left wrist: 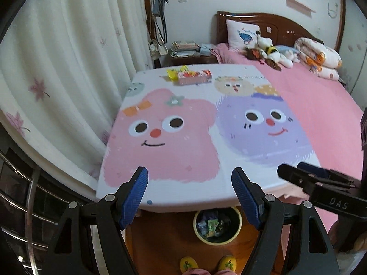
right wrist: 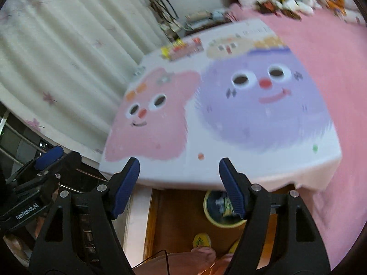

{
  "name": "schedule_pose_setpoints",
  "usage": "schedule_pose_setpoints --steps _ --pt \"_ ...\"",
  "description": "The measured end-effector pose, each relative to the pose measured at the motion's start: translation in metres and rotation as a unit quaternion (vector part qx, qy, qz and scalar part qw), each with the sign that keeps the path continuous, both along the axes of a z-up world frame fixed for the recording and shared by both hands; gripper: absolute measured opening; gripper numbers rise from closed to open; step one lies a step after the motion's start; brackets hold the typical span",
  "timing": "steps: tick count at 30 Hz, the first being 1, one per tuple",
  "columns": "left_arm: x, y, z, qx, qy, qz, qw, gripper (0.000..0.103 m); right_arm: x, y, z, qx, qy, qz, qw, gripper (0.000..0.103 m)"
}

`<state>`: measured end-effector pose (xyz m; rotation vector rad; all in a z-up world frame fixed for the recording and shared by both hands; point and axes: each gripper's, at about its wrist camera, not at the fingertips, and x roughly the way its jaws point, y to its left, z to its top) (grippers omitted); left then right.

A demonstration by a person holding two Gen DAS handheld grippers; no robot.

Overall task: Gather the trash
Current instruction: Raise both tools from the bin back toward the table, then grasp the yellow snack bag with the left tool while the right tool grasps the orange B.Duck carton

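Wrappers (left wrist: 189,74), yellow, red and white, bunched in a small heap at the far edge of the board, upper middle of the left wrist view; same heap (right wrist: 181,48) blurred at upper middle of the right wrist view. Lying on a white board (left wrist: 229,183) printed with a pink cartoon face and a purple one, set over the near corner of a bed with a pink sheet (left wrist: 321,105).

Below the board's near edge, on brown floor, a round bin (left wrist: 238,229) with a pale yellow rim and dark liner, holding crumpled wrappers in green, blue and dark colours. Same bin (right wrist: 209,215) at lower middle of the right wrist view, partly behind a blue pad.

Left gripper (left wrist: 190,183) at lower middle, jaws wide apart, nothing between the blue pads (left wrist: 135,197), hanging over the board's near edge. Right gripper (right wrist: 179,171) likewise spread wide and empty, also seen at the right edge of the left wrist view (left wrist: 296,171), where its jaw state cannot be told.

Yellow slippers (left wrist: 188,264) at the bottom edge, beside the bin. White curtain (left wrist: 68,68) with pink flowers along the left. Pillow (left wrist: 240,34), soft toys (left wrist: 275,52) and a rolled quilt (left wrist: 318,55) at upper right against a dark wooden headboard (left wrist: 275,23). Stacked books (left wrist: 185,48) on a nightstand at upper middle.
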<state>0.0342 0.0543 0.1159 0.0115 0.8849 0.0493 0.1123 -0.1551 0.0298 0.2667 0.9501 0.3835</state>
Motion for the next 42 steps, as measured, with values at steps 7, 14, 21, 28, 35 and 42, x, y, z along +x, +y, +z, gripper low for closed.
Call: schedule_pose_setpoints --steps 7,14,21,28,35,42 --pt "0.019 0.006 0.038 0.009 -0.01 0.017 0.9998 0.076 0.037 0.006 0.051 -0.018 -0.033 0.022 0.999 0.069" --pt "0.082 0.037 0.074 0.039 -0.005 0.01 0.9992 0.076 0.107 0.017 0.089 -0.016 -0.039 0.012 0.999 0.069" --pt "0.192 0.088 0.1 0.056 0.0 -0.021 0.9982 0.076 0.204 0.037 0.113 0.001 -0.027 -0.031 0.999 0.069" --pt "0.348 0.146 0.089 0.054 0.011 -0.073 0.9958 0.076 0.345 0.075 0.083 0.003 0.031 -0.1 0.994 0.069" --pt "0.503 0.186 0.025 0.054 0.047 -0.124 0.9897 0.076 0.47 0.106 -0.01 0.014 0.12 -0.188 0.975 0.069" --pt "0.585 0.203 -0.046 0.027 0.082 -0.147 0.9853 0.076 0.532 0.114 -0.101 0.041 0.203 -0.264 0.942 0.069"
